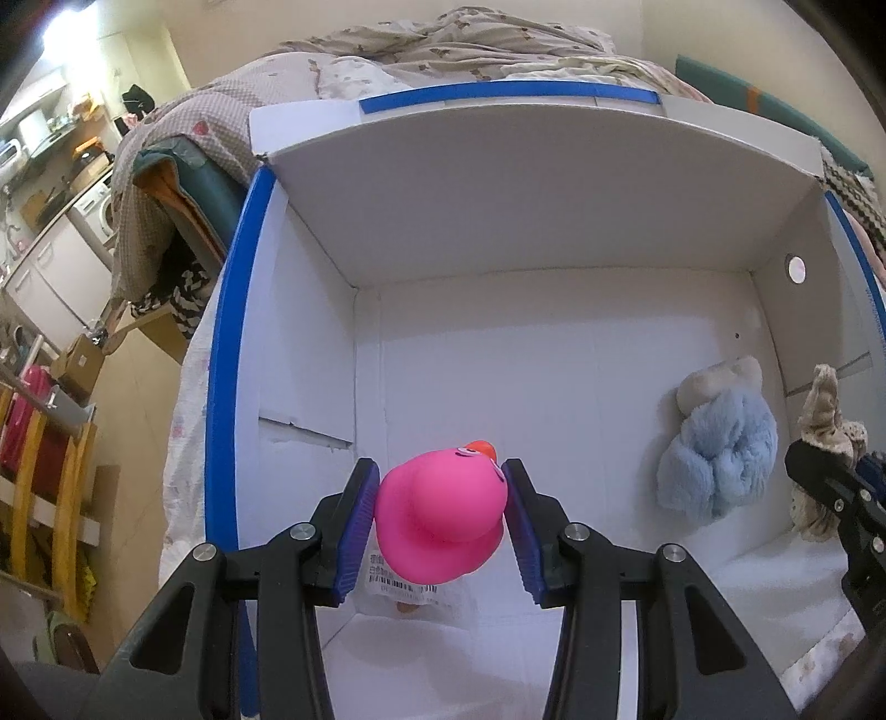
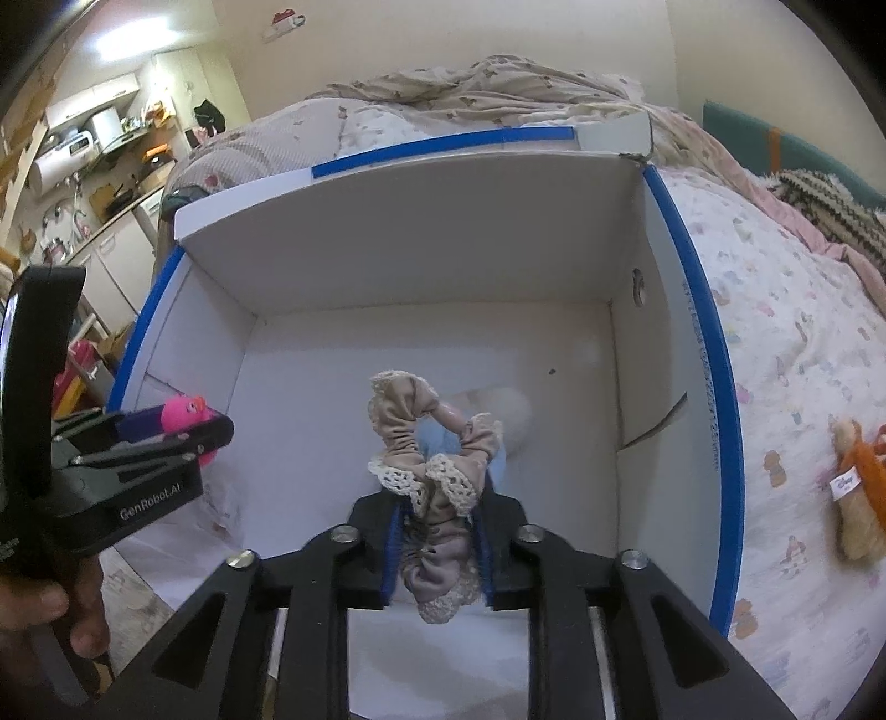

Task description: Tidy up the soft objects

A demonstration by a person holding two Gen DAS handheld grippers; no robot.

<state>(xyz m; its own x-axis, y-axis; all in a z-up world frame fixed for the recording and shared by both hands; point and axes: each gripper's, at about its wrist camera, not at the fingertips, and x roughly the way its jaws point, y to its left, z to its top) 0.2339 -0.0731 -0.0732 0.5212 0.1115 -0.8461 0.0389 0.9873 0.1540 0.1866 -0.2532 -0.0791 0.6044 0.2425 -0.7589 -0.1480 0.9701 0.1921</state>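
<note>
My left gripper is shut on a pink rubber duck and holds it over the left side of a white box with blue edges. My right gripper is shut on a beige lace-trimmed scrunchie and holds it over the box. A fluffy blue and beige scrunchie lies on the box floor at the right; in the right wrist view it is partly hidden behind the held scrunchie. The duck also shows in the right wrist view, and the beige scrunchie in the left wrist view.
The box sits on a bed with a patterned sheet. A small plush toy with an orange strap lies on the sheet right of the box. Rumpled bedding lies behind. A kitchen area and shelves are at far left.
</note>
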